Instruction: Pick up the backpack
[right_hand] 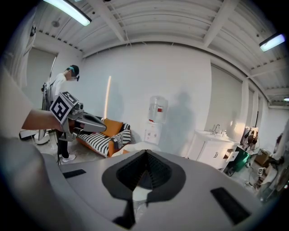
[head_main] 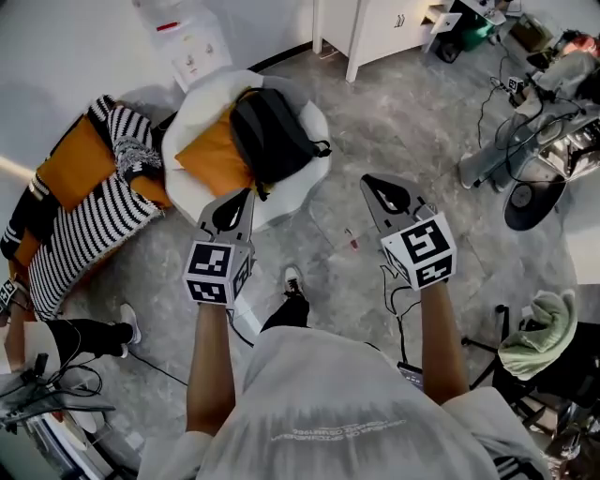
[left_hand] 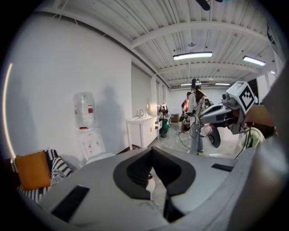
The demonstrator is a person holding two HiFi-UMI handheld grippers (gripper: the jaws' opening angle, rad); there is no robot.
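A black backpack (head_main: 272, 136) lies on a white beanbag seat (head_main: 314, 122), leaning over an orange cushion (head_main: 214, 159). My left gripper (head_main: 246, 194) is shut and empty, its tip just short of the seat's near edge and below the backpack. The right gripper (head_main: 367, 180) is also shut and empty, over bare floor to the right of the seat. In the left gripper view the closed jaws (left_hand: 152, 150) point at the seat, and the right gripper (left_hand: 221, 112) shows at the right. In the right gripper view the closed jaws (right_hand: 145, 153) face the seat, with the left gripper (right_hand: 86, 122) at the left.
A striped sofa (head_main: 89, 220) with orange cushions stands left of the seat. A water dispenser (head_main: 187, 42) and a white cabinet (head_main: 375, 28) line the far wall. Stands, cables and a fan (head_main: 534, 164) crowd the right. A chair with a green cloth (head_main: 542, 328) is near right.
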